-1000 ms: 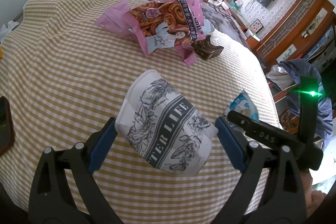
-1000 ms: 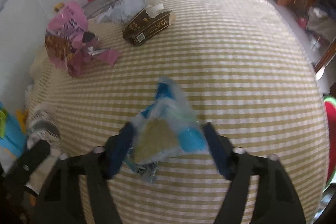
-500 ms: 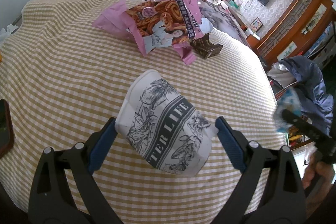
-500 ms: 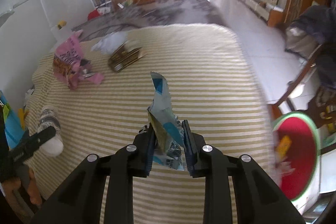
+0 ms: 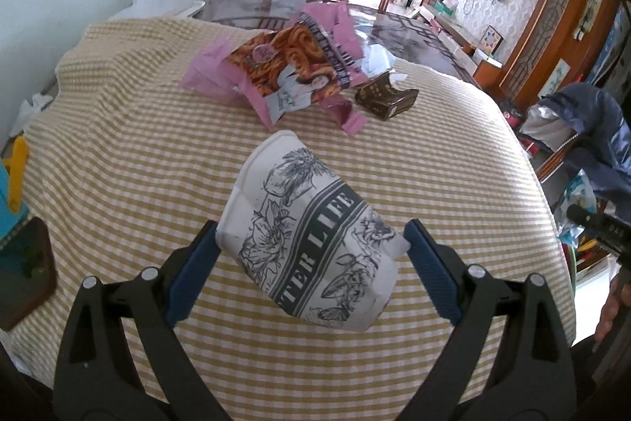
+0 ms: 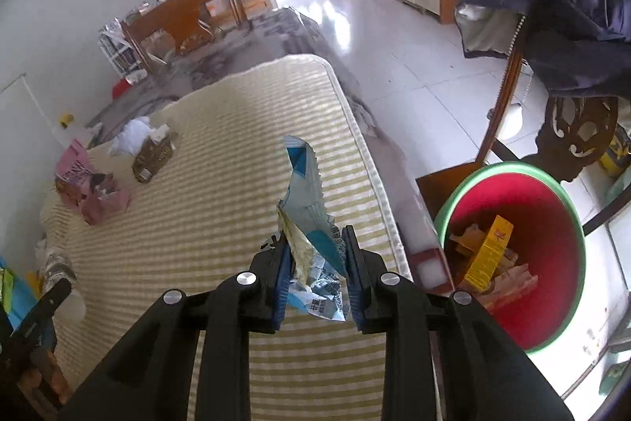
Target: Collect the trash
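Nearing the bin now, wrapper aloft.

The red bin stands open-topped on the floor just beside the desk, its mouth unobstructed from above; a yellow box and other scraps lie inside. Behind the bin, a carved chair draped with a dark jacket hems in its far side. Across the desk from the bin, a pink snack bag and a brown carton sit close together; checked cloth between them and the bin lies bare.
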`<state>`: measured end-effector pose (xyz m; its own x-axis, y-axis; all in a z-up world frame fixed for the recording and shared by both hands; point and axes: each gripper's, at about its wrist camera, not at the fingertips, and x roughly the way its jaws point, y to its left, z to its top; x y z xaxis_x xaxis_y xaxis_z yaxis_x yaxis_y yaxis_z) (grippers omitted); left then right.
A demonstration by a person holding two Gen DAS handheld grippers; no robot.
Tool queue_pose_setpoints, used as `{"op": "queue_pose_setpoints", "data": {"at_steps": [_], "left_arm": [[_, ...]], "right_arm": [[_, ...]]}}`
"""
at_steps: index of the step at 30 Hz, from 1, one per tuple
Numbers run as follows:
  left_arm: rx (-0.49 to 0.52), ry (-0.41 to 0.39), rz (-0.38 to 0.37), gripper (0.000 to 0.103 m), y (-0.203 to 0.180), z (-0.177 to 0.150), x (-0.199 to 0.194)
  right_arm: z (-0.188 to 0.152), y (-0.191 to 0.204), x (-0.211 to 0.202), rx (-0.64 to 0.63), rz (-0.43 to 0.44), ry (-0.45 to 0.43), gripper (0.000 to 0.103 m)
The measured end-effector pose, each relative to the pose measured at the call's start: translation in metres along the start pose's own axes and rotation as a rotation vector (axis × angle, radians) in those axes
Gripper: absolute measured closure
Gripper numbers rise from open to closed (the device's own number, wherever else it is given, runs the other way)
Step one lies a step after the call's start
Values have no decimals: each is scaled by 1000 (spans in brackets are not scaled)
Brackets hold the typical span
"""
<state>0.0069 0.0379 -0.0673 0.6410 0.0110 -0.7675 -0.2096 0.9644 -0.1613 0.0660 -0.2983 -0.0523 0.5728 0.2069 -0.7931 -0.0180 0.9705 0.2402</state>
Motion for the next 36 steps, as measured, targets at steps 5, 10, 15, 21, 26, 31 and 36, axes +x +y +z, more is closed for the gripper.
{"op": "queue_pose_setpoints", "data": {"at_steps": [5, 10, 15, 21, 26, 31, 36], "left_arm": [[38, -3, 5, 12, -18, 1, -6], [69, -14, -20, 12, -40, 6, -12], [84, -1, -78, 12, -70, 11, -13], [110, 24, -139, 12, -104, 9, -11], [131, 44, -199, 12, -131, 7, -11], [175, 57, -239, 12, -158, 3, -12], [198, 87, -254, 12, -169, -6, -6]], "right_arm": [[-1, 0, -5, 9, 37, 2, 75], [-1, 0, -15, -12, 25, -37, 75], [0, -10, -21, 6, 14, -67, 75], [0, -25, -24, 52, 23, -71, 75], [0, -32, -27, 79, 34, -81, 75], [0, -38, -31, 104, 40, -93, 75], [0, -45, -33, 124, 38, -102, 75]]}}
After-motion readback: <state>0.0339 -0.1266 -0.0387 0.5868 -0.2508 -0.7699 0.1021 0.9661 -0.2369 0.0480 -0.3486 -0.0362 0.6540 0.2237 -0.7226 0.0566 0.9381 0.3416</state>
